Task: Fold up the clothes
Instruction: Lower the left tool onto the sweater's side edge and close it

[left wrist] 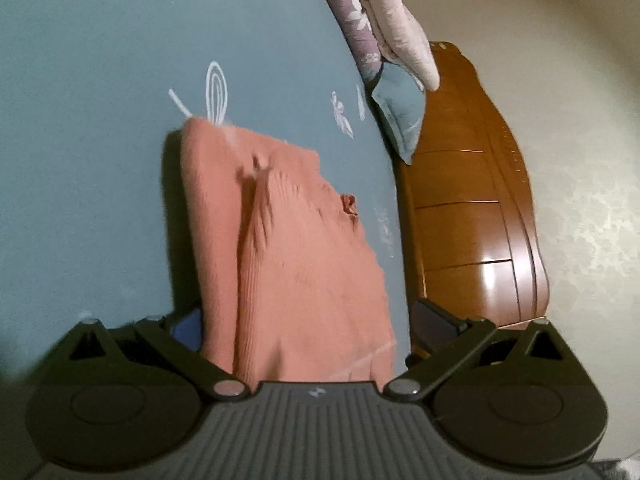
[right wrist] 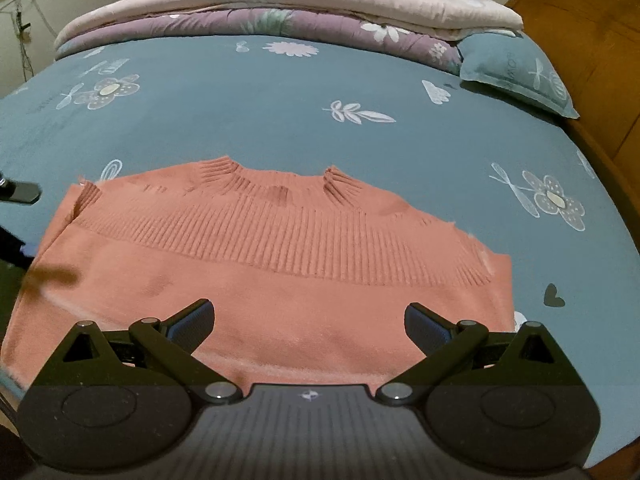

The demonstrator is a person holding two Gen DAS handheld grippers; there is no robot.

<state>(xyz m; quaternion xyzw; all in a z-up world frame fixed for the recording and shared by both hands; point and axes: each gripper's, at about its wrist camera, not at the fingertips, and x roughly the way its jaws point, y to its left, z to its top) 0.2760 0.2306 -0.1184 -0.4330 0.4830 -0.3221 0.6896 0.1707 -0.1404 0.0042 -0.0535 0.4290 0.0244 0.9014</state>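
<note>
While both of your hand-held grippers sit low at the near edge of the bed [right wrist: 248, 92], the pink sweater [right wrist: 280, 248] lies flat on the blue flowered sheet straight ahead of them. In the right wrist view its long axis runs left to right across you: the ribbed collar [right wrist: 280, 184] points away toward the stacked quilts [right wrist: 280, 4], and the plain hem side lies nearest, passing under the right hand-held gripper [right wrist: 308, 326]. That gripper stands wide open, fingers spread over the knit and closed on nothing.

Your left hand-held gripper [left wrist: 308, 326] is also spread open. It sits at the sweater's left end and looks along the garment's length, so the cloth runs away from it toward the wooden headboard [left wrist: 480, 208] and the pillow [left wrist: 400, 120]. A raised ridge of ribbed knit rises between its fingers, with the cloth at or just under them; I cannot tell whether the pads touch it.

Both sleeves seem already tucked in, since the outline reads as a plain rectangle, though one view cannot settle how far the folding stands. Each hand is nearest its own end of the near edge, so any fold would, by my judgement, turn across the short axis, near edge toward collar.
</note>
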